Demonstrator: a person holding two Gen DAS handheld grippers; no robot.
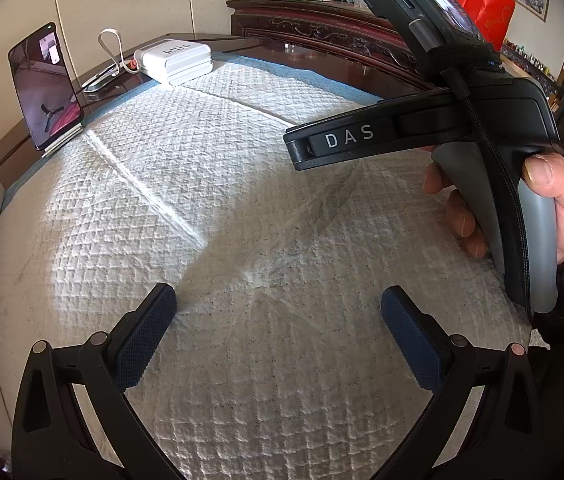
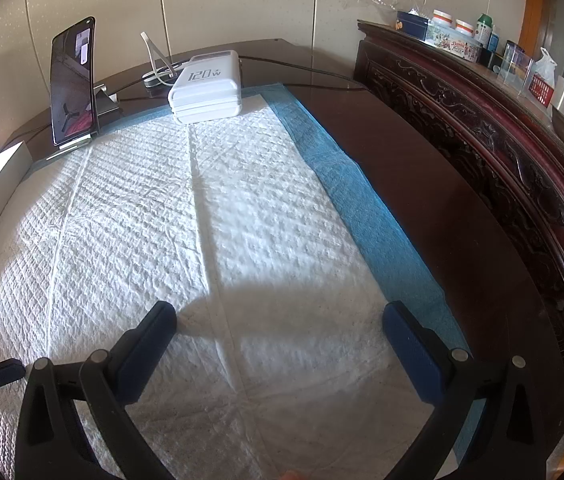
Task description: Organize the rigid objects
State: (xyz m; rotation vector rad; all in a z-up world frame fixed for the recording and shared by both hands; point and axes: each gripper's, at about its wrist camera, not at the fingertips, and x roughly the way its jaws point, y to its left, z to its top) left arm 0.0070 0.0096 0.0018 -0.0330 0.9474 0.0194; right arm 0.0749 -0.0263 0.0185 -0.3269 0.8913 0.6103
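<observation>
The left gripper [image 1: 278,336] hovers over a white quilted absorbent pad with a blue border [image 1: 210,216], its two blue-padded fingers [image 1: 144,340] spread wide with nothing between them. The right gripper [image 2: 280,350] is likewise released, its blue-padded fingers [image 2: 411,354] far apart and empty above the same pad [image 2: 186,216]. In the left wrist view the right gripper's black and grey handle (lettered "DAS" on its side) [image 1: 493,148] is seen from the side, held in a person's hand [image 1: 557,208] over the pad's right part; its fingers cannot be seen from there.

The pad lies on a dark wooden desk [image 2: 421,184], whose bare surface shows along the pad's right edge. No loose rigid object to be sorted lies on the pad in either view. At the far edge of the pad stands a white boxy power unit marked "120W" [image 2: 206,92], its near edge resting on the pad's blue border. Just behind it, on the bare desk, is a white looped cable [image 2: 154,60]. Toward the desk's far left corner a black smartphone [image 2: 74,80] is propped upright on a silver metal stand [image 2: 78,142], its screen lit. A white cardboard box [image 2: 2,164] sits by the left edge of the desk.

Beyond the desk's right edge runs a dark red carved wooden cabinet [image 2: 481,120], its top crowded with tins, jars and bottles [image 2: 457,36].
</observation>
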